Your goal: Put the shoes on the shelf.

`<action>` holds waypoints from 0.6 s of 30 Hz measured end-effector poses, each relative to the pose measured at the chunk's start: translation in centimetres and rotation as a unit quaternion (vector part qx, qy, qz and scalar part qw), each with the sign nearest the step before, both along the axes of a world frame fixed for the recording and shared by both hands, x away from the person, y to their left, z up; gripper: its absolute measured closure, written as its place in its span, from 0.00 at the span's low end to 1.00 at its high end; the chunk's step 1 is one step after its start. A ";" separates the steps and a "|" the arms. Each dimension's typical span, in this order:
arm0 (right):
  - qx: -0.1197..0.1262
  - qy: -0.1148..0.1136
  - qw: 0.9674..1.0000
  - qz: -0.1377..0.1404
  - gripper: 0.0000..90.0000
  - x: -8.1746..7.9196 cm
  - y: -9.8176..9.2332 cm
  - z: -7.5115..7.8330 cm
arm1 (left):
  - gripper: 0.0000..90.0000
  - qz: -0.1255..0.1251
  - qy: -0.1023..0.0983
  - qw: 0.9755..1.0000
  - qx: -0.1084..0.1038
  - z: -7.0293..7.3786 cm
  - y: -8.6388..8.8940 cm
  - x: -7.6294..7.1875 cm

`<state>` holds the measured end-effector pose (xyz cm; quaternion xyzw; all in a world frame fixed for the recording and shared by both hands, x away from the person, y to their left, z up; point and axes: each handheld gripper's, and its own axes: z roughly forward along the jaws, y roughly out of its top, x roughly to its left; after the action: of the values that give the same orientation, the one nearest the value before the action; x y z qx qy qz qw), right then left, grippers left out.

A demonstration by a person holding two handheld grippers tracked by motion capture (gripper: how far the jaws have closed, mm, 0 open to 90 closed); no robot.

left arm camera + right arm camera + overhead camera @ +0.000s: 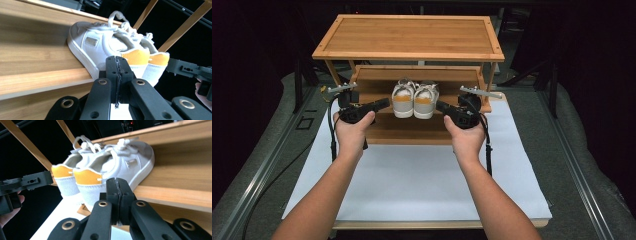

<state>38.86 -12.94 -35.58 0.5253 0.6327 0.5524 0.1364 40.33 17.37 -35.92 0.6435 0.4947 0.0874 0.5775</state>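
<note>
A pair of shoes [415,99] sits at centre frame in the high view, on the middle shelf of a wooden rack [409,36]. Long axes run front to back: orange heels toward the person, toes toward the rear. The shoes lie side by side, touching. The left gripper [382,104] and right gripper [440,106] flank the heels, each clenched on nothing. The left gripper view [117,65] shows a side label on the left shoe [100,46]; the right gripper view [117,186] shows the right shoe [117,166] overhanging the shelf edge.
</note>
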 end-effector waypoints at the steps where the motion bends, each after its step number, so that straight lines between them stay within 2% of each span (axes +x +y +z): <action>1: 0.001 0.002 1.000 -0.001 1.00 0.1 0.0 -0.2 | 1.00 -0.001 0.000 1.000 0.003 -0.2 0.0 0.0; 7: -0.001 0.007 1.000 0.000 1.00 0.2 0.3 -0.8 | 1.00 -0.006 0.010 1.000 -0.001 -1.0 -0.5 0.0; 8: -0.006 0.014 1.000 0.002 1.00 0.2 0.3 -0.8 | 1.00 -0.006 0.008 1.000 0.004 -1.1 -0.5 0.0; 11: -0.001 0.007 1.000 0.000 1.00 0.2 0.6 -0.9 | 1.00 -0.007 0.010 1.000 -0.003 -1.1 -0.7 0.0; 13: -0.006 0.015 1.000 0.004 1.00 0.2 0.7 -0.9 | 1.00 -0.009 0.012 1.000 0.000 -1.1 -0.9 0.0; 18: -0.012 0.007 1.000 -0.006 1.00 0.2 1.5 -0.9 | 1.00 0.001 0.005 1.000 0.002 -1.2 -1.2 -0.1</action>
<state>39.03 -11.45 -36.49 0.5310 0.6372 0.5402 0.1422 40.20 16.19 -37.11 0.6445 0.4977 0.0856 0.5741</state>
